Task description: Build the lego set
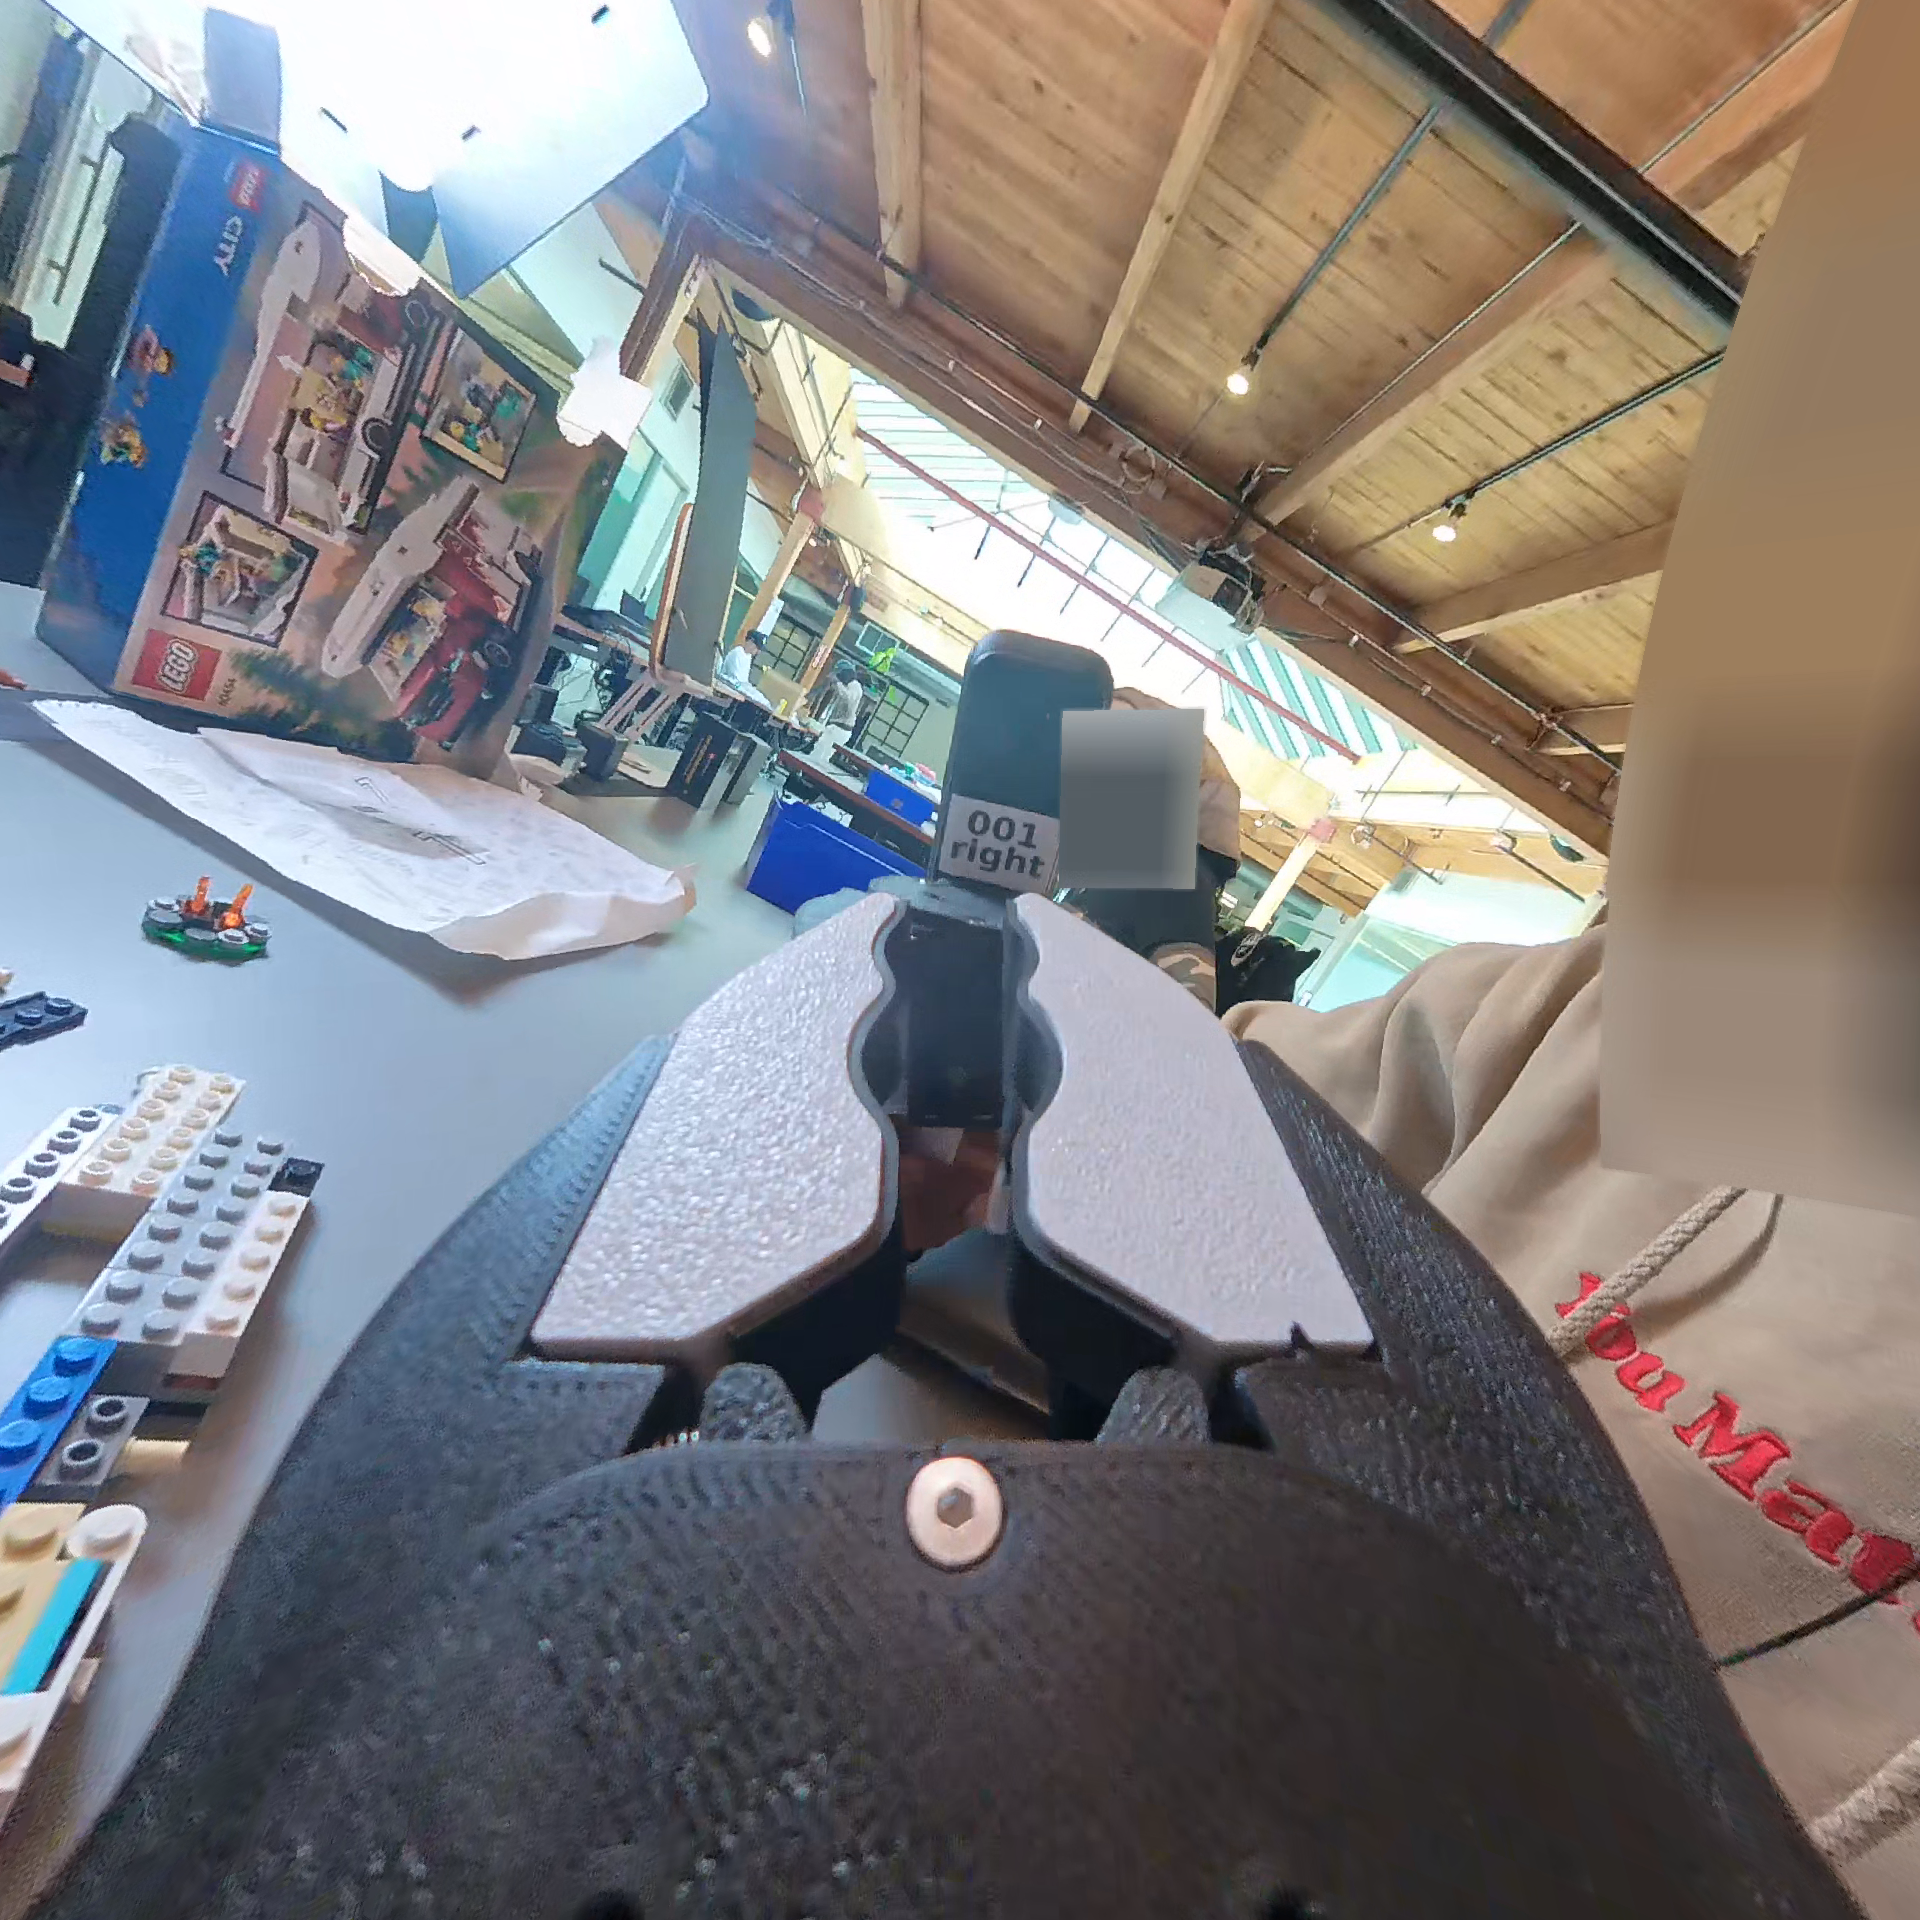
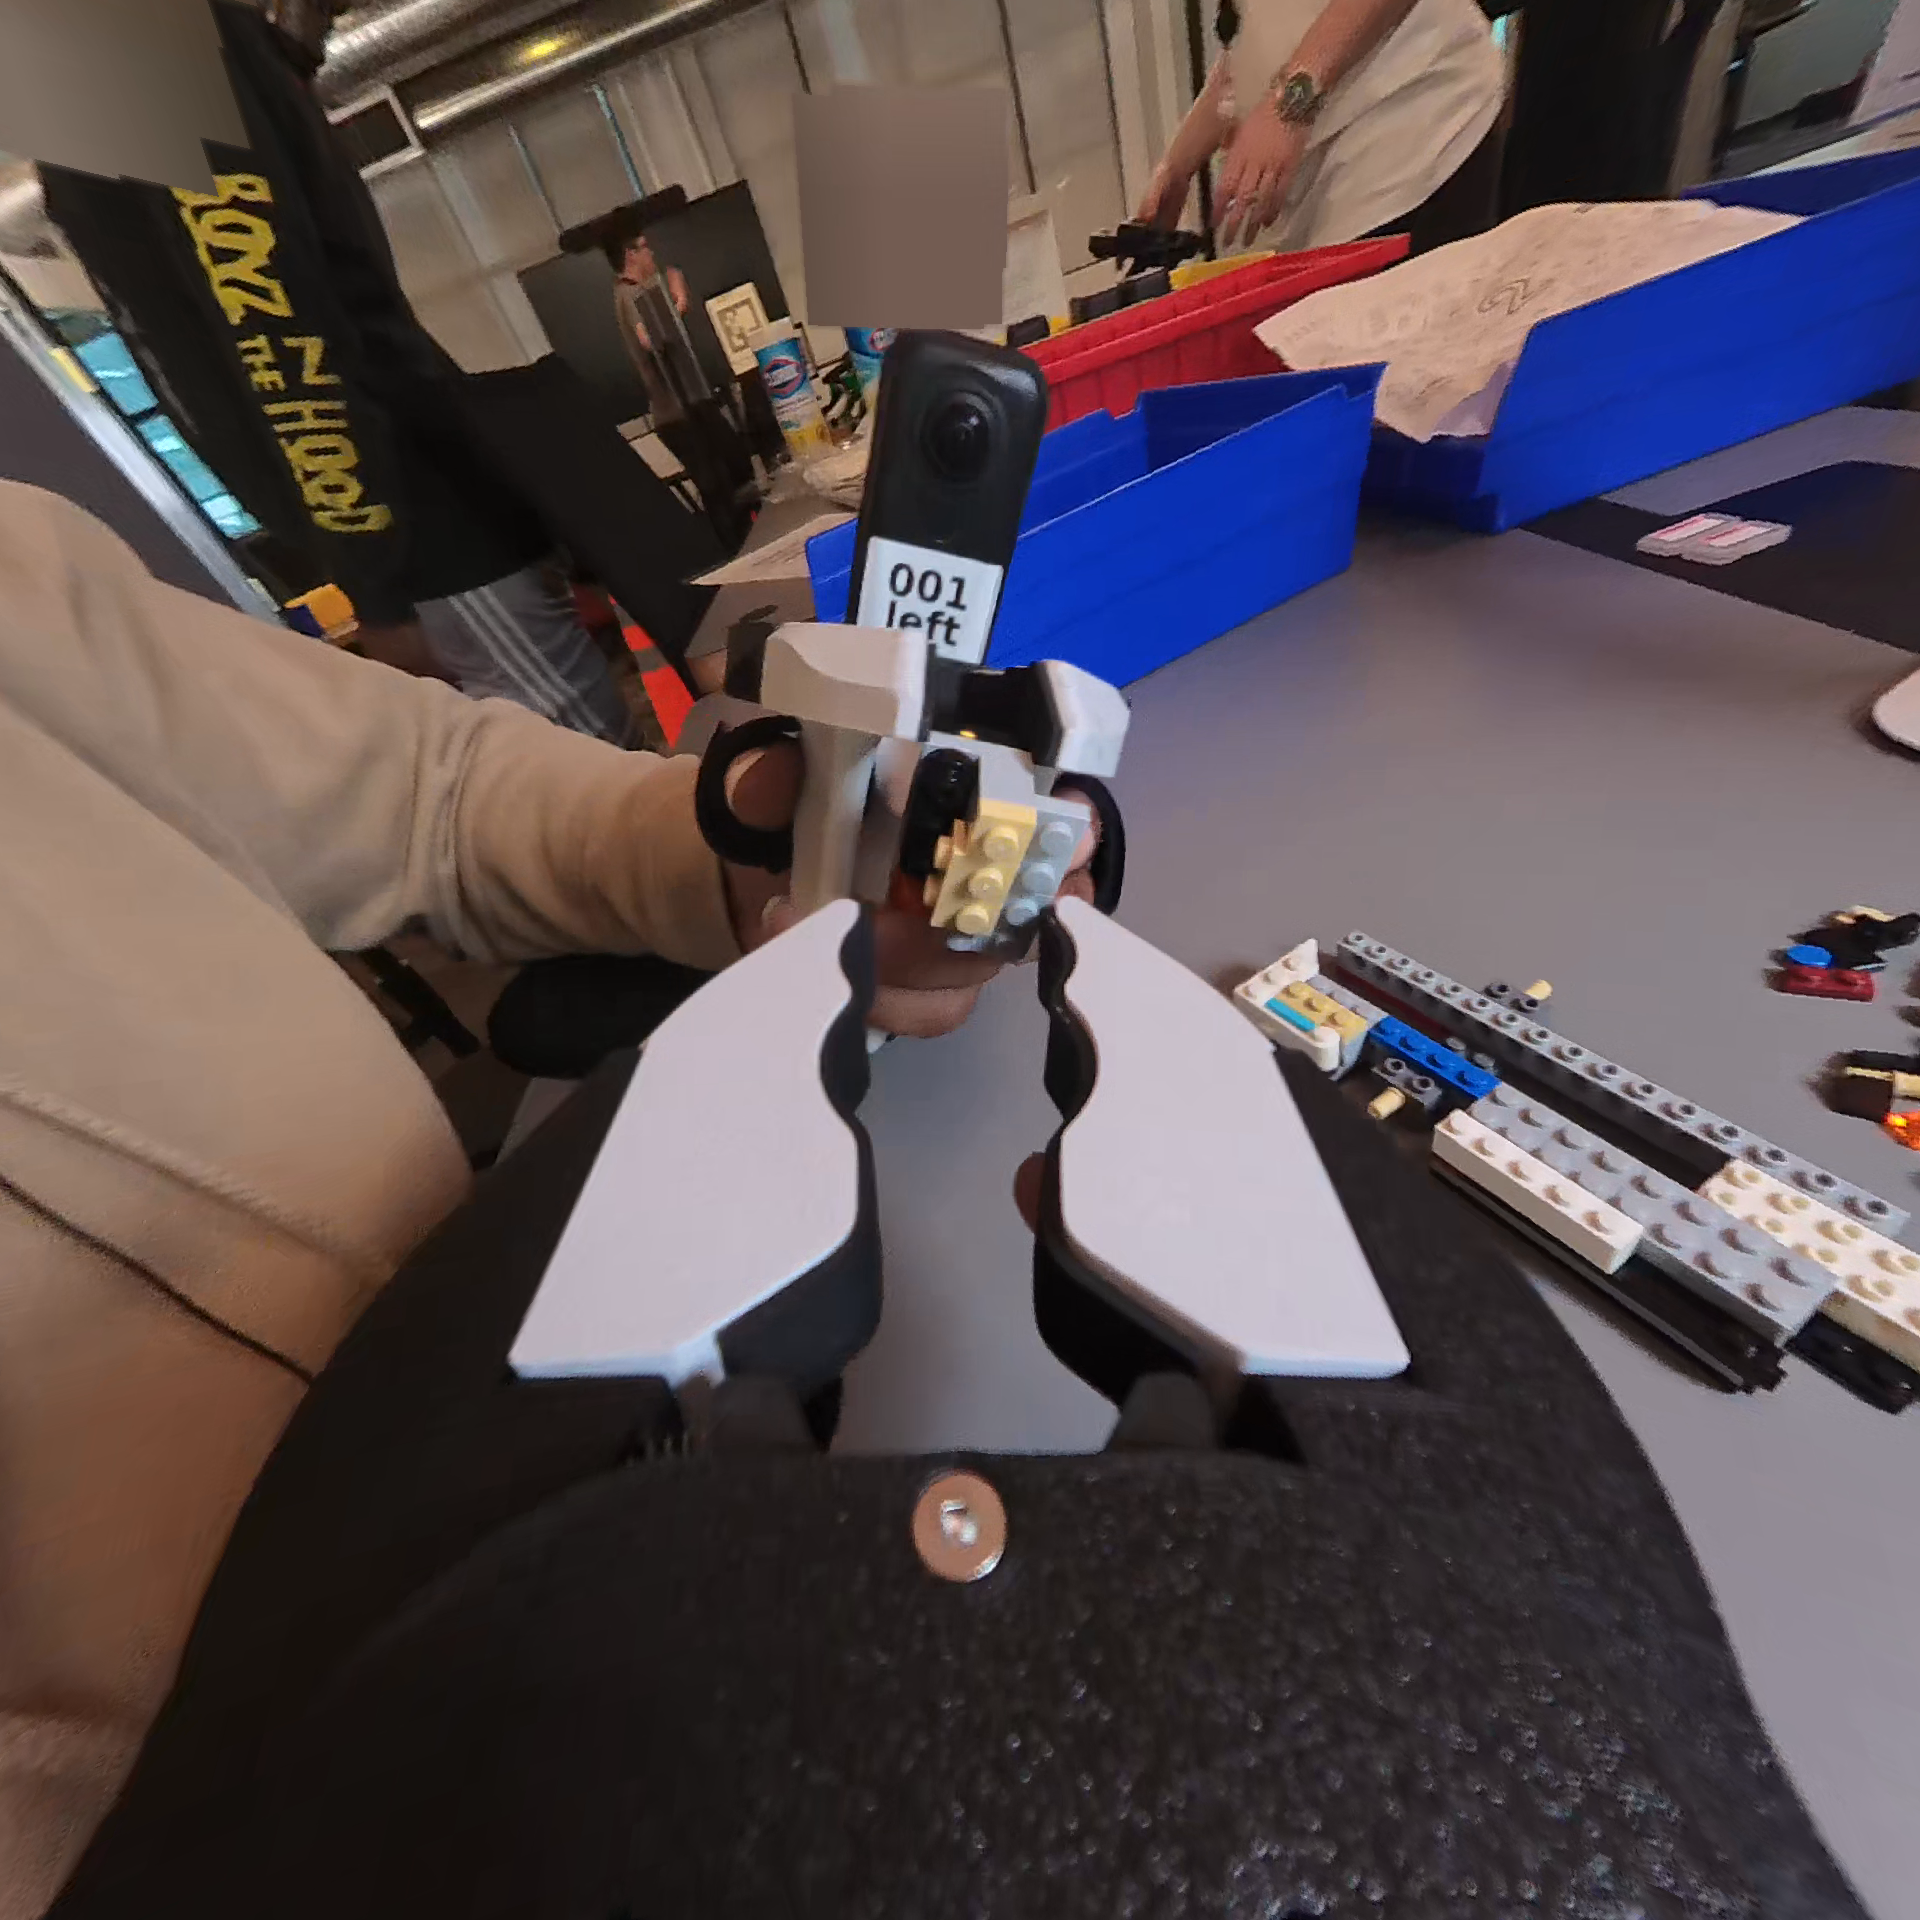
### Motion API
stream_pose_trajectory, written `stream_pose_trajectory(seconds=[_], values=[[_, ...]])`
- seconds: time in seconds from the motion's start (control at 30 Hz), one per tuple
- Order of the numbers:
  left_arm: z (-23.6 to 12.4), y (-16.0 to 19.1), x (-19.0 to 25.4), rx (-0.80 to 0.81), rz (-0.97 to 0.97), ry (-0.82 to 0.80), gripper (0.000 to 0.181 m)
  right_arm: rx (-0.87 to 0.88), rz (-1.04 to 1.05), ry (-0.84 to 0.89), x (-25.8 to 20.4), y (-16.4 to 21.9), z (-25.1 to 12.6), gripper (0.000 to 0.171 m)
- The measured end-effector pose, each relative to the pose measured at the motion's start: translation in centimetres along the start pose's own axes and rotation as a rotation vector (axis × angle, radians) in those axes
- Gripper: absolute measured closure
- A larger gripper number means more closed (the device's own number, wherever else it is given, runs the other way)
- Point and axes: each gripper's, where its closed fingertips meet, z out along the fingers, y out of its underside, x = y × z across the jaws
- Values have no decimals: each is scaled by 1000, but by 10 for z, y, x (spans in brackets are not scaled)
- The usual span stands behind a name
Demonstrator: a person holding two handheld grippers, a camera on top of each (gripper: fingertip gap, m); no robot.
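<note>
1. While lifted off the grey table (image 2: 1455, 790), above and to one side of the long brick build (image 2: 1558, 1143): small brick sub-assembly (image 2: 997, 873) of tan, grey and black pieces, studs turned toward the right wrist camera.
2. Left gripper (image 1: 956, 935): fingers drawn in to a narrow gap and clamped on the small brick sub-assembly, which appears from behind in the left wrist view as a dark block between the fingertips.
3. Right gripper (image 2: 954, 925): jaws parted to a moderate gap, nothing between them. Tips just short of the small brick sub-assembly, head-on to the left gripper, likewise off to the side of the long brick build.
4. Long brick build: flat on the grey table, with a grey studded strip along one long edge and white, grey, cream and blue plates beside it.
5. Beyond the long brick build in the left wrist view, in order of distance: green round piece with orange flames (image 1: 205, 920), unfolded instruction sheet (image 1: 395, 831), upright set box (image 1: 291, 457).
6. Past the far side of the long brick build in the right wrist view: loose small pieces (image 2: 1839, 961). Well beyond it: blue bins (image 2: 1143, 499).
7. Beige sleeve (image 2: 312, 790), opposite the long brick build: leading to the hand (image 2: 925, 997) around the left gripper's handle.
</note>
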Motion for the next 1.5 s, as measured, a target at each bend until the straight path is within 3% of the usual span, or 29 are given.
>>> stream_pose_trajectory(seconds=[0.13, 0.23, 0.27, 0.47, 0.6, 0.77, 1.0, 1.07, 1.13, 1.23, 1.3, 1.37, 1.5], values=[[1, 1, 0, -11, 15, -12, 165, -22, 72, -28, 0, 1, -5, 145], [1, 6, 0, -63, 43, -4, 164, -62, 173, -140, -7, 3, -13, 146], [1, 8, 1, -95, 90, -6, 161, -61, 212, -178, -8, 1, -17, 153], [0, 36, -2, -338, 549, -105, 146, -16, 371, -274, -6, -4, -28, 154], [1, 38, -9, -376, 791, -194, 135, -57, 439, -327, -12, 3, -24, 153], [-1, 46, -6, -441, 910, -169, 139, -117, 557, -386, -16, 14, -25, 153], [-3, 49, -8, -469, 921, -172, 147, -164, 637, -443, -19, 20, -29, 149], [-3, 43, -10, -428, 855, -190, 147, -163, 581, -399, -10, 14, -37, 143], [-4, 37, -16, -402, 744, -210, 147, -191, 387, -213, 18, 11, -53, 144], [-7, 33, -28, -387, 603, -246, 147, -360, 12, 159, 75, 22, -94, 151], [-9, 35, -33, -395, 554, -253, 147, -522, -132, 301, 101, 44, -117, 153], [-10, 41, -39, -428, 537, -262, 147, -680, -178, 304, 105, 72, -125, 153], [-10, 55, -41, -484, 521, -243, 147, -795, -206, 248, 98, 97, -111, 153]])
